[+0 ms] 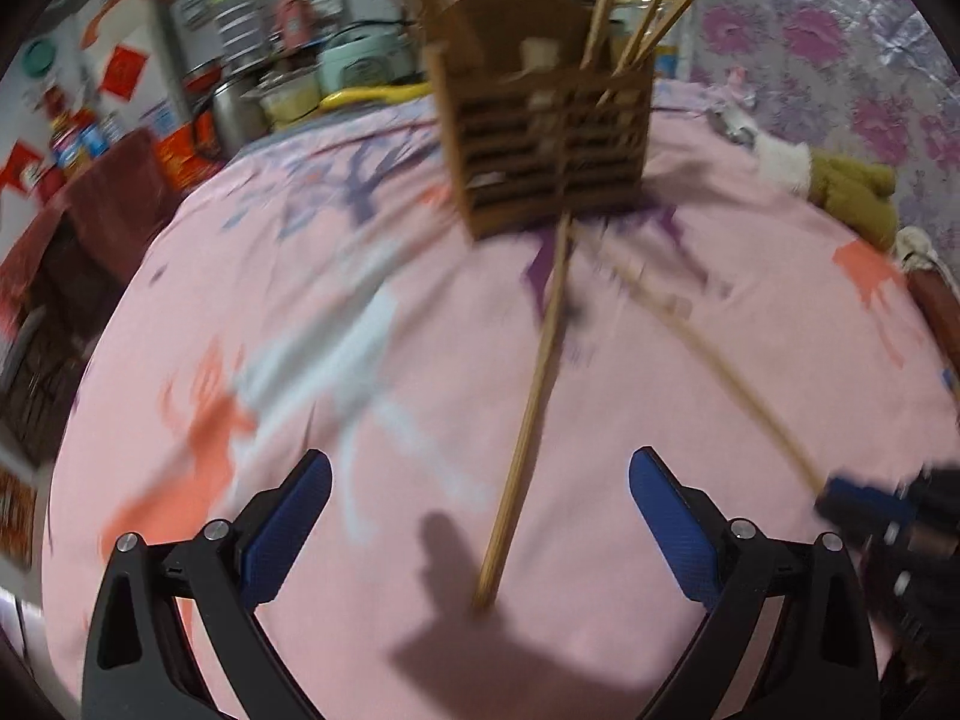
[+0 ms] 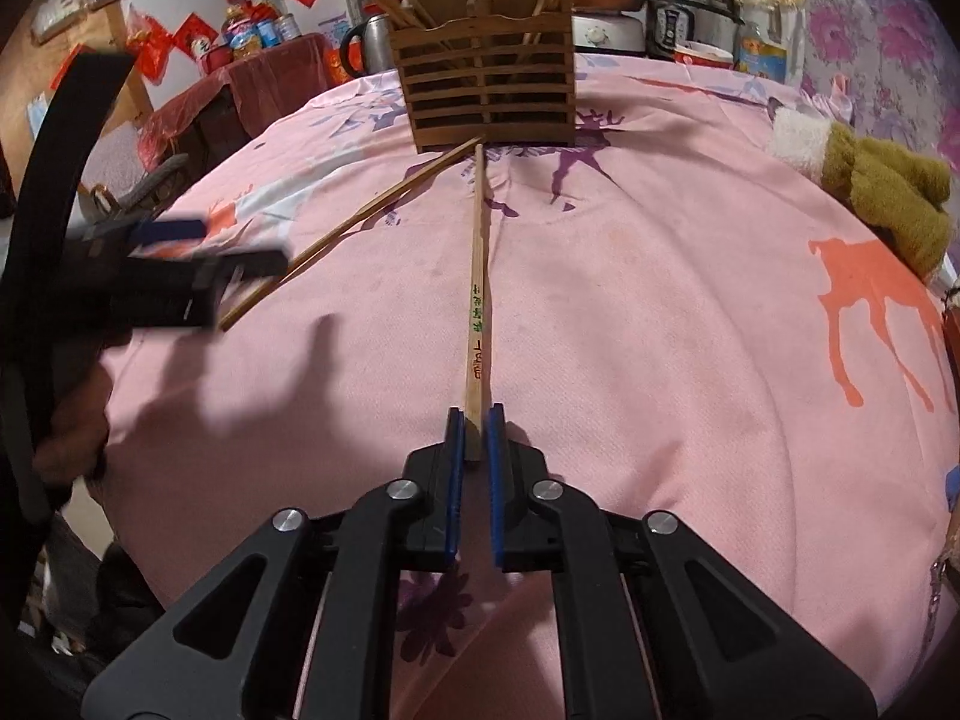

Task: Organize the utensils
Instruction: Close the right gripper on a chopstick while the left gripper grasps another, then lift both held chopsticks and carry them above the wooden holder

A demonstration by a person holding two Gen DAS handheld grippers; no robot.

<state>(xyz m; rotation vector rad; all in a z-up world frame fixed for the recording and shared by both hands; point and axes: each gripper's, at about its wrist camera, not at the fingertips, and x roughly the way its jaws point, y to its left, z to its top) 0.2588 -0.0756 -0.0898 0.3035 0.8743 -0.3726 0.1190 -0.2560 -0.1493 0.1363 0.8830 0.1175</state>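
gripping the printed chopstick (image 2: 477, 324) at its near end, the right gripper (image 2: 474, 438) has its jaws clamped on it, the far tip resting by the foot of the wooden holder (image 2: 486, 90). lift it clear of the pink cloth (image 2: 660, 360), tilt it upright and lower it tip first into a compartment beside the sticks already there (the hold is very near the end, so it may pivot). the left gripper (image 1: 480, 516) is wide open and empty above a second chopstick (image 1: 528, 420) lying on the cloth.

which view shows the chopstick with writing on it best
The right wrist view: the printed chopstick lies sharp and centred, its near end clamped in the right hand-held gripper. The left wrist view shows it only as a blurred streak.
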